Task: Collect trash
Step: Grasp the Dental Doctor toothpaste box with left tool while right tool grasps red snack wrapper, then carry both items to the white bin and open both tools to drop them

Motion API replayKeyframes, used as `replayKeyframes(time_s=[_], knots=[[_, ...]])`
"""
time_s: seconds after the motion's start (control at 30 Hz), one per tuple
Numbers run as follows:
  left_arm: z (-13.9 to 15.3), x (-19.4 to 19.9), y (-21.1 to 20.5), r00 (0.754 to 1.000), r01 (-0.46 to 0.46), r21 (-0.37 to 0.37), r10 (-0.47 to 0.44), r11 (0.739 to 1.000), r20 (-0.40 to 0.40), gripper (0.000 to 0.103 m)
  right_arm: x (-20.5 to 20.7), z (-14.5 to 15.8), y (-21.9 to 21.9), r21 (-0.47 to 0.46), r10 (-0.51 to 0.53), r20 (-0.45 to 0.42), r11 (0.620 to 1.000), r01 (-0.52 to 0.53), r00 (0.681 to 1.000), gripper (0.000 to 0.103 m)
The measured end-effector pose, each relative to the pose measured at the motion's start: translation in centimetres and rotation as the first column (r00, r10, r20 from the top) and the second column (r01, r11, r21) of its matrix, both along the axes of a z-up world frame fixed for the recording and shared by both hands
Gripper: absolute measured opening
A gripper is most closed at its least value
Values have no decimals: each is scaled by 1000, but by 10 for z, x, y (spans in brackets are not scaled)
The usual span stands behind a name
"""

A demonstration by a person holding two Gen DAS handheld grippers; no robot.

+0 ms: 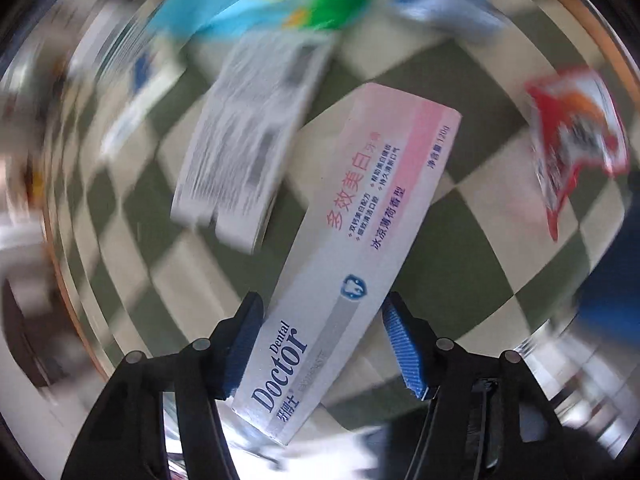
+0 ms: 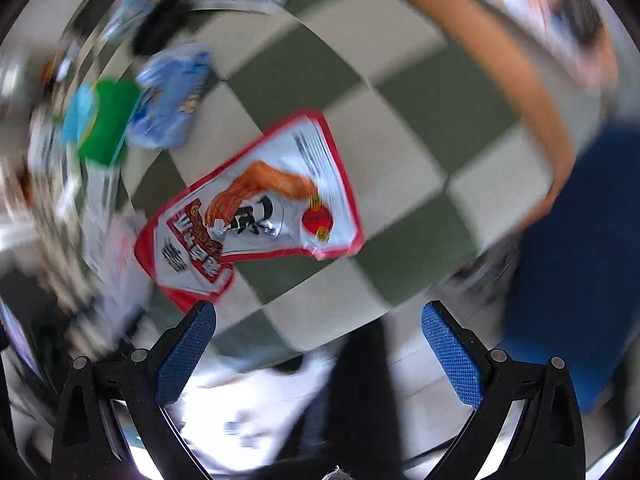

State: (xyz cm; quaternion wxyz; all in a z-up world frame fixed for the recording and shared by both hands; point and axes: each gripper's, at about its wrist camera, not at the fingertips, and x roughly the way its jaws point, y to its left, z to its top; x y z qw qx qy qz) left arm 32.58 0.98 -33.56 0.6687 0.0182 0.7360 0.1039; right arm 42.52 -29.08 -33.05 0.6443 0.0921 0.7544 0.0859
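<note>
Toothpaste box (image 1: 340, 248) sits between the half-shut left gripper (image 1: 320, 344); squeeze its near end squarely, while the right gripper (image 2: 316, 348) gapes wide, empty.

checked cloth (image 2: 400, 128), green/cream | wooden rim (image 2: 516, 64) | blue shape (image 2: 580, 280), possibly fabric, blurred
</note>
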Motion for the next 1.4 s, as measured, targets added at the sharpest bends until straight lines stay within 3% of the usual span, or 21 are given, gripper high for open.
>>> replayKeyframes(time_s=[0.1, 0.17, 0.23, 0.3, 0.43, 0.47, 0.5, 0.53, 0.57, 0.8, 0.93, 1.1, 1.13, 1.4], knots=[[5, -16, 24, 981, -193, 21, 193, 981, 20, 58, -5, -23, -6, 59, -174, -81, 982, 179, 981, 103], [9, -22, 37, 959, -282, 72, 279, 957, 49, 58, -4, -32, -1, 77, -257, -80, 962, 263, 963, 102], [11, -26, 51, 939, -343, 64, 340, 937, 53, 58, 1, -36, 10, 88, -282, -45, 955, 285, 958, 100], [13, -28, 58, 931, -363, 50, 361, 930, 50, 58, 9, -36, 30, 48, -266, 26, 963, 265, 964, 100], [12, -25, 52, 939, -344, 59, 341, 937, 57, 58, 21, -34, 64, -32, -234, 148, 970, 241, 961, 94], [9, -27, 49, 938, -345, 60, 341, 937, 61, 58, 21, -33, 71, -48, -226, 163, 970, 237, 960, 84], [10, -28, 49, 938, -345, 61, 341, 937, 63, 57, 22, -31, 79, -87, -205, 203, 970, 226, 958, 63], [12, -29, 49, 938, -344, 62, 340, 937, 66, 57, 22, -29, 86, -114, -184, 230, 970, 215, 956, 52], [5, -30, 37, 937, -346, 65, 342, 936, 70, 56, 22, -27, 94, -98, -165, 265, 976, 196, 950, 31], [-3, -38, 29, 927, -372, 51, 367, 927, 83, 54, 20, -14, 129, -51, -38, 377, 997, 62, 925, 18], [4, -51, 36, 924, -373, 45, 367, 927, 105, 53, 20, 0, 134, -21, 6, 400, 1000, 2, 917, 17], [18, -72, 52, 905, -405, 24, 398, 914, 149, 51, 13, 3, 125, 12, 14, 403, 1000, -21, 915, 17], [22, -78, 55, 901, -412, 18, 404, 911, 160, 51, 11, 12, 104, 22, 13, 400, 999, -24, 916, 17], [46, -124, 84, 870, -429, -43, 426, 902, 247, 50, -60, 52, 107, 105, 18, 446, 992, -72, 895, 17]])
